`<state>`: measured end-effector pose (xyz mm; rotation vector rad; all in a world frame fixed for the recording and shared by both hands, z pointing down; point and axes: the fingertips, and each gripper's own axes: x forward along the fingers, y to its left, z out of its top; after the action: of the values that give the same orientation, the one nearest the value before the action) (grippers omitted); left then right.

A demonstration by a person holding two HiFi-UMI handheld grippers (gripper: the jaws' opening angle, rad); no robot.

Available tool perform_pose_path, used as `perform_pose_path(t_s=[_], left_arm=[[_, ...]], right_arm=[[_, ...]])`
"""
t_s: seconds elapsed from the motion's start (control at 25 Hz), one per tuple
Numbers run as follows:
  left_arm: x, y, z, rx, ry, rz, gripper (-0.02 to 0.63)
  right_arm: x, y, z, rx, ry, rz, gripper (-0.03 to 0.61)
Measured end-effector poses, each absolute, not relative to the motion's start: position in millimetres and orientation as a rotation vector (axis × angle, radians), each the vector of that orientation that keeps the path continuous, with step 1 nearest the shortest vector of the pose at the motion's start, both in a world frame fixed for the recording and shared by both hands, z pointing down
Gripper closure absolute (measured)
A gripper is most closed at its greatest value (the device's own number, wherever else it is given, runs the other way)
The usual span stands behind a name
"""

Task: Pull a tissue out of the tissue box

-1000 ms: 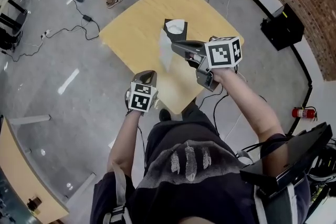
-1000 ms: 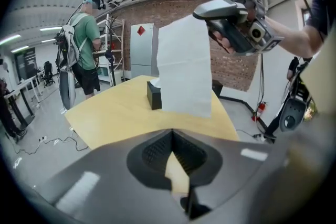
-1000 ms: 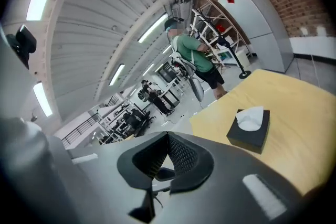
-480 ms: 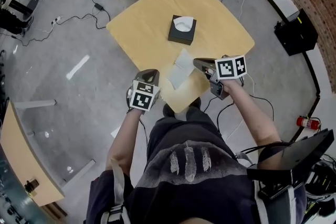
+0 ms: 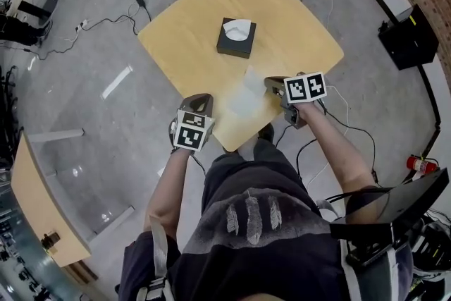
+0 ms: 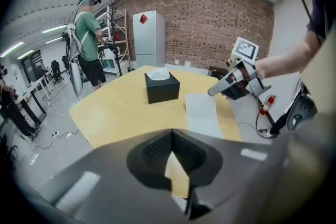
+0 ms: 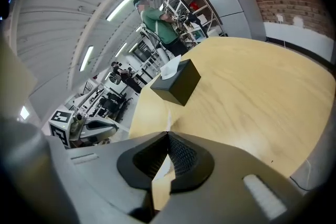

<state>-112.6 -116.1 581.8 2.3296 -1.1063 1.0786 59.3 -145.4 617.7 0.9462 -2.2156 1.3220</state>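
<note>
1. Yellow wood table (image 5: 296, 17) holds the black box (image 5: 236, 44) near its middle, with a white sheet (image 5: 237, 28) poking out of the top, ready for next time.
2. Right claw (image 5: 270, 83) is pinched tight on a tissue (image 5: 246, 94), at 5 o'clock from the box and free of it, so the pull looks done.
3. Left claw (image 5: 200, 99) is closed on nothing, at 7 o'clock by the table edge, likely waiting out of the way.

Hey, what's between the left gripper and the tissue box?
Only bare table before the tissue box, shown in the left gripper view; the tissue clamped in the right gripper hangs off to one side.
</note>
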Motion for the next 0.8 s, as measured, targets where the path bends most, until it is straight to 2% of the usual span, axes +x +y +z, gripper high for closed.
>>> perform_pose_path(t_s=[0.52,0.56,0.64,0.8], left_arm=[[-91,-125,578,2.299,-1.139,1.118,0.614],[-88,-126,579,2.297,-1.140,1.121,0.614],[-85,-126,579,2.292,-1.142,1.129,0.614],[-75,-124,577,2.286,-1.135,1.138,0.614]], right_arm=[[93,-152,648,0.976,-2.144,1.266,0.577],[96,-153,649,0.976,-2.142,1.257,0.551],[101,-153,651,0.971,-2.137,1.235,0.453],[118,-155,653,1.009,-2.101,1.151,0.442]])
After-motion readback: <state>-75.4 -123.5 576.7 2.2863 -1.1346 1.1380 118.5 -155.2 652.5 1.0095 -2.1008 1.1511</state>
